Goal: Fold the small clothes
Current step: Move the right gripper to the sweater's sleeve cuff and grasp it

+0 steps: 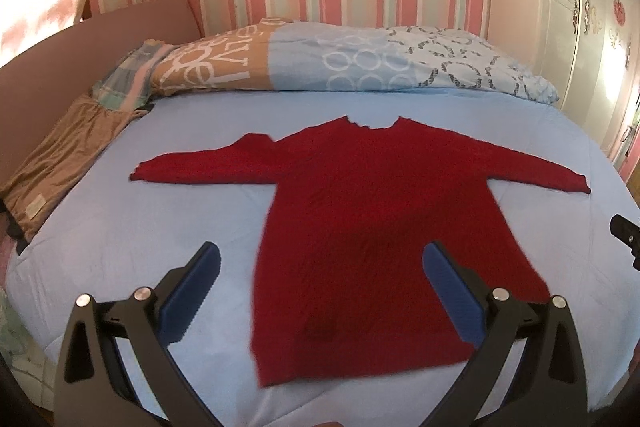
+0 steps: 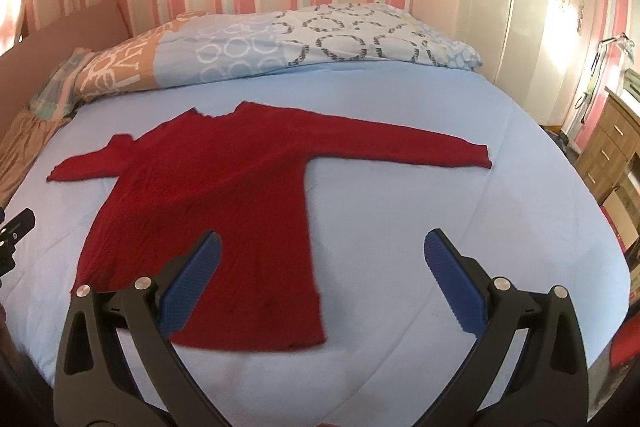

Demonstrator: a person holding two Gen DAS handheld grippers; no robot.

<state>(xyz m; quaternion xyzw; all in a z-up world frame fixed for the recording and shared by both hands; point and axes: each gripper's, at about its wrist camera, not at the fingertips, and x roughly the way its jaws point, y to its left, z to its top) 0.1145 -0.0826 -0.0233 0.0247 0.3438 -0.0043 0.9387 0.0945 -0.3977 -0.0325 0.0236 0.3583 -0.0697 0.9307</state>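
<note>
Red sweater [image 1: 360,227] flat on bed [image 1: 160,227], patterned duvet [image 1: 360,67] probably bunched behind.

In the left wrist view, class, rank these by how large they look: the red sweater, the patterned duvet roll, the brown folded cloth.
1. red sweater
2. patterned duvet roll
3. brown folded cloth

The sweater lies nearer the camera than the duvet roll, so their true order is unsure.
</note>
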